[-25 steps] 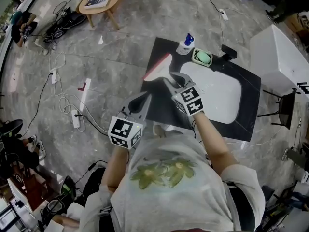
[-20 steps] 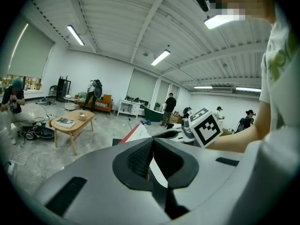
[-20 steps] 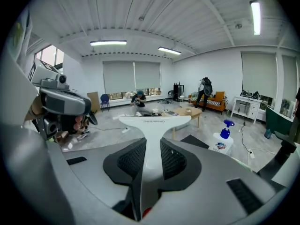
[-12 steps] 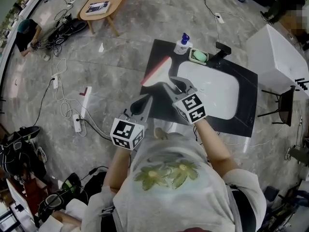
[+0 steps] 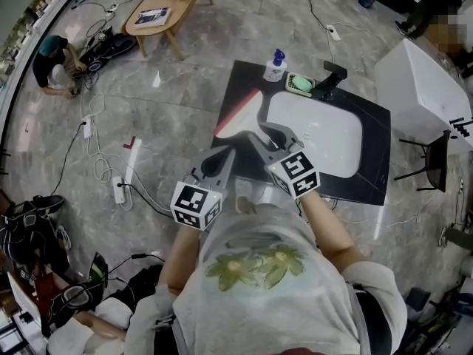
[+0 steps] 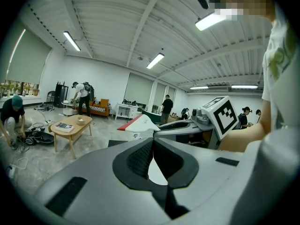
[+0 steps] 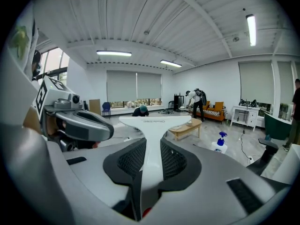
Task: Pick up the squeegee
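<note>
Head view looks steeply down; gripper views look level, sharing the squeegee (image 5: 242, 115)

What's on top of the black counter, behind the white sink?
A spray bottle, a green soap dish and a black faucet. The held squeegee covers part of the counter at its left edge.

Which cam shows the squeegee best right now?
Right gripper view: the squeegee is clamped by its white handle in the right gripper, blade straight ahead. Head view shows its red-edged blade from above; left gripper view catches the blade side-on.
</note>
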Tool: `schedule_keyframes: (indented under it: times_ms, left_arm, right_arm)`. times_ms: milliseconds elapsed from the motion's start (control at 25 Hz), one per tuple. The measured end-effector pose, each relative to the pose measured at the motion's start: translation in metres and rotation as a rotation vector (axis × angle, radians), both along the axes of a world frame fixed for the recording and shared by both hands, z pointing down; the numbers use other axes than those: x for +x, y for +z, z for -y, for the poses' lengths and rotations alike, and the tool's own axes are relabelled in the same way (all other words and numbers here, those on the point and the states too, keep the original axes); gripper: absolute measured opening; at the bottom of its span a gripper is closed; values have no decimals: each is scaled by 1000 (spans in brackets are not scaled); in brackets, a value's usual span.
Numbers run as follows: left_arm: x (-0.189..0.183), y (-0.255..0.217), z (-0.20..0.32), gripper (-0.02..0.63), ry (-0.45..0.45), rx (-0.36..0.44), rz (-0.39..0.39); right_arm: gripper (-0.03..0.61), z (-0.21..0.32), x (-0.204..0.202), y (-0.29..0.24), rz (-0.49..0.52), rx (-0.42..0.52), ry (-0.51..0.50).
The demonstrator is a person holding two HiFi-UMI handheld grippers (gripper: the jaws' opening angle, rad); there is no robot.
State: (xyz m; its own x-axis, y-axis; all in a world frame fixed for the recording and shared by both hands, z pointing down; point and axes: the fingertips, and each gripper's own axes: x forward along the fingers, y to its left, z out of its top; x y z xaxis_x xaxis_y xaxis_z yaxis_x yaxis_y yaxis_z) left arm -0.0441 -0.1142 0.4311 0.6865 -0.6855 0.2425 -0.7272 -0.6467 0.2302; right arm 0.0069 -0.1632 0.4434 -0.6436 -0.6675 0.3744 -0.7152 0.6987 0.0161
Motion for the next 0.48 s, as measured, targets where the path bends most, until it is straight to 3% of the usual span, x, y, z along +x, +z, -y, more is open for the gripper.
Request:
schedule_keyframes:
  times_ms: [480]
  left_arm:
    - [-7, -11, -42, 9, -42, 35, -13]
  right_arm:
    - [98, -56, -6, -27, 25, 49, -30]
